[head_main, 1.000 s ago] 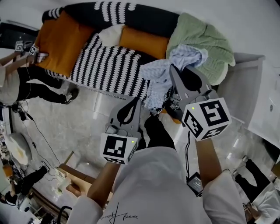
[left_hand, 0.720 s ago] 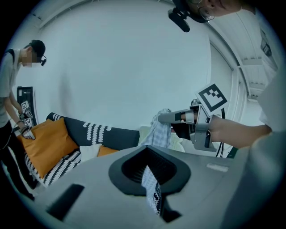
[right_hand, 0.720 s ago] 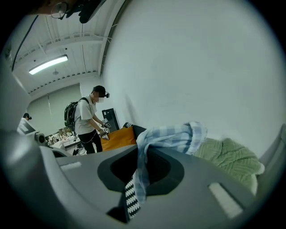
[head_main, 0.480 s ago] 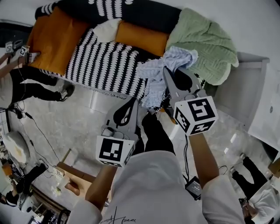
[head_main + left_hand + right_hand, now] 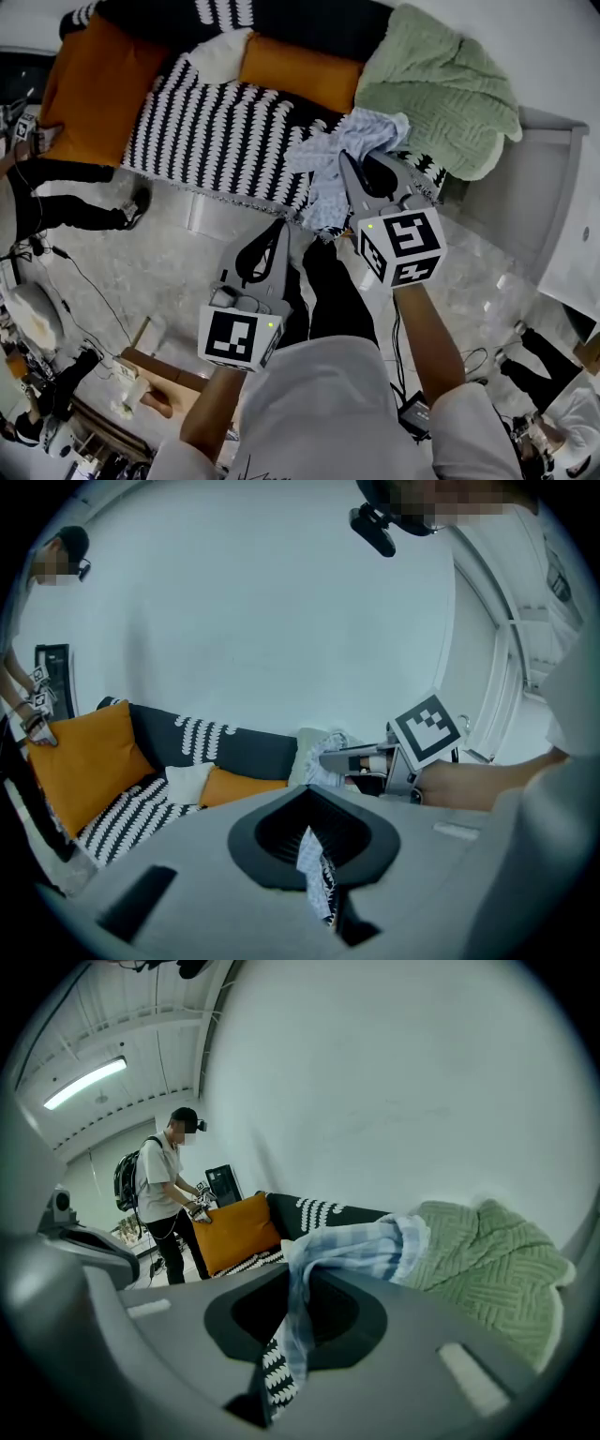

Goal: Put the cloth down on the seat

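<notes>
Right now we hold both forearms out ahead of our white shirt [image 5: 328,403], elbows bent, each tool aimed forward at the sofa. Our right forearm [image 5: 422,328] reaches farther and carries the right tongs [image 5: 345,161] to the right end of the sofa, just in front of the green blanket [image 5: 441,84]. Our left forearm [image 5: 220,403] stays lower and closer in, so the left tongs [image 5: 278,230] sit over the pale floor [image 5: 159,262] short of the sofa's front edge. The left tongs are drawn together to a point, near the lower end of the cloth [image 5: 323,155]. The right tongs are pinched narrow on that cloth, a pale blue check, which drapes over their tips. It is in the air above the right front corner of the seat [image 5: 216,131], which is covered by a black-and-white striped throw, and is not yet lying on it. Its long axis runs downward: a bunched top at the tips, one fold spilling toward the blanket, and the longer tail hanging straight toward the sofa's edge. For markings, the cubes on the right [image 5: 403,246] and left [image 5: 239,337] tools show bold square black-and-white marker patterns. A line of script print [image 5: 251,466] on our shirt is cut off at the frame's bottom and too small for us to read.
</notes>
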Demonstrator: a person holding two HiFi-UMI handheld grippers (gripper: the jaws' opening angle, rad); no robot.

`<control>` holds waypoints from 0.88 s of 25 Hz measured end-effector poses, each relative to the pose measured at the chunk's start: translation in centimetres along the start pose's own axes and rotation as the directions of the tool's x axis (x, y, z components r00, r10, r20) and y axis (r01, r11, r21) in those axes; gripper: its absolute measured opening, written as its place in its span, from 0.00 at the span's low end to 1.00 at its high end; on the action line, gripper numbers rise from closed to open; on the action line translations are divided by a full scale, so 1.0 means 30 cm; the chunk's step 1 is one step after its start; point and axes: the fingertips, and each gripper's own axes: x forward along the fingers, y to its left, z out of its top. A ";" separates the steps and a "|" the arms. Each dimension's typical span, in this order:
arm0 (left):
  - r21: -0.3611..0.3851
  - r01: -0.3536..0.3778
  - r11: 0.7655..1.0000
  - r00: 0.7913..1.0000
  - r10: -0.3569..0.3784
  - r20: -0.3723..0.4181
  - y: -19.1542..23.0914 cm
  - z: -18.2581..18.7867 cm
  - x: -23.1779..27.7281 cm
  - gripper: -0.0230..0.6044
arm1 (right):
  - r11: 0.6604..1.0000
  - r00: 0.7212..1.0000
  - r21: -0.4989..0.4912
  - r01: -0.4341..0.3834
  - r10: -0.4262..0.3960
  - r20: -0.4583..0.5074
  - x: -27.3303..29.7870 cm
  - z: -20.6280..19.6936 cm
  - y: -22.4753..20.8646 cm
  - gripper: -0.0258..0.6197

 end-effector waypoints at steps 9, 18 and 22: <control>-0.035 0.005 0.999 0.999 -0.007 -0.037 0.028 -0.075 0.037 0.04 | 1.000 0.998 0.026 -0.001 0.003 -0.062 0.127 -0.118 -0.039 0.11; -0.062 0.007 0.998 0.998 -0.011 -0.068 0.040 -0.135 0.034 0.04 | 0.999 0.993 0.038 0.020 -0.015 -0.119 0.221 -0.225 -0.069 0.11; -0.078 0.019 0.997 0.996 -0.026 -0.087 0.049 -0.154 0.062 0.04 | 0.999 0.989 0.036 0.028 -0.023 -0.146 0.265 -0.262 -0.093 0.11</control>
